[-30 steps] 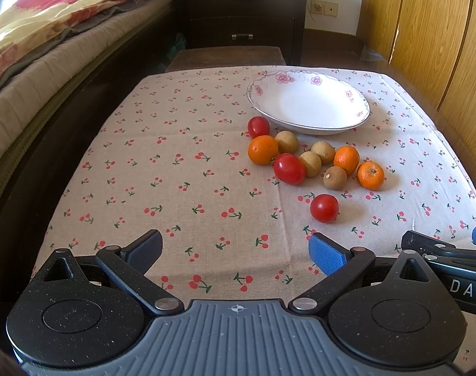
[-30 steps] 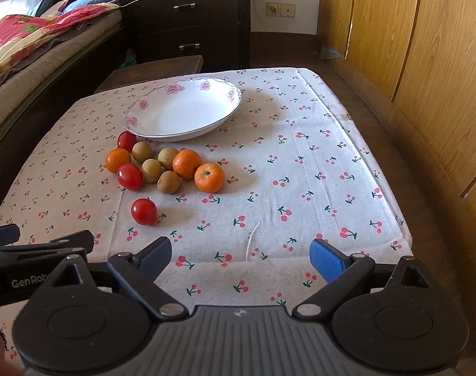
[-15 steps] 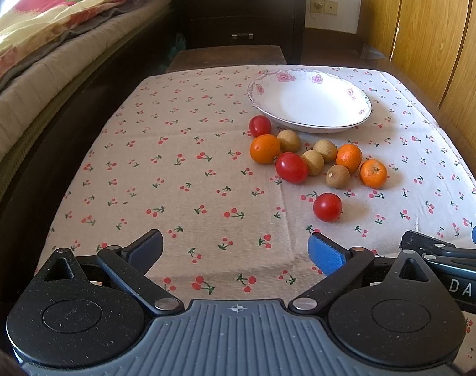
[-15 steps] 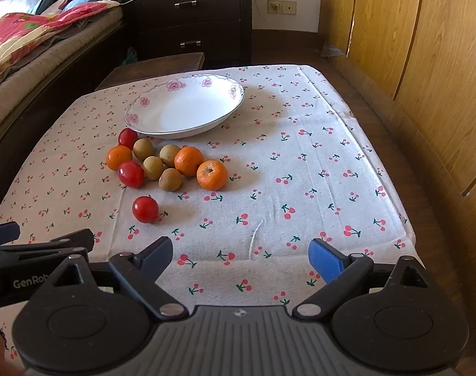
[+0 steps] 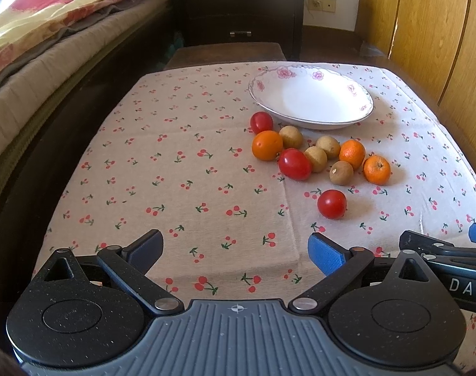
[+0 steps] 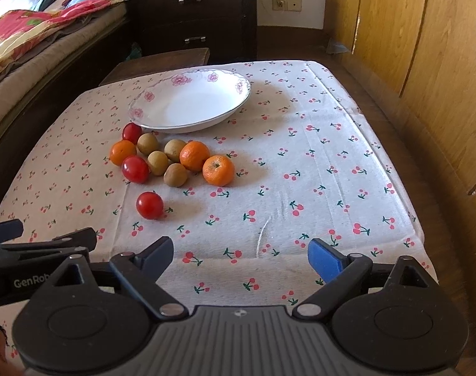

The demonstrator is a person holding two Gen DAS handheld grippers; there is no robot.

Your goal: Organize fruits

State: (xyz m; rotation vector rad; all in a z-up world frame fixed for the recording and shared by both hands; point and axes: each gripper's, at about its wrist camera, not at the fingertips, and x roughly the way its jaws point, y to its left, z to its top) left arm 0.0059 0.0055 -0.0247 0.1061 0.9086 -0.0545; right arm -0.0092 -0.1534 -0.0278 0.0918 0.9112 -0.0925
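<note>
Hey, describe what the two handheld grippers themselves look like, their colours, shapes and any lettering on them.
Both match: the left gripper and right gripper have a ribbed grey body, two round black speckled discs, black link arms with silver rivets, and fingers with blue pads. White lettering runs along the sides: "DAS" shows on the right gripper in the left wrist view, "GenRob" on the left gripper in the right wrist view. No cables or sleeves are visible.

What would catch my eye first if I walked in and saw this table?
Probably the cluster of fruit on the cherry-print tablecloth: red tomatoes, oranges and small brown fruits huddled just in front of an empty white floral bowl. One lone tomato sits apart, nearest the camera. At the bottom of each view, a hand-held gripper hangs open over the cloth, the left and the right, neither holding anything.
</note>
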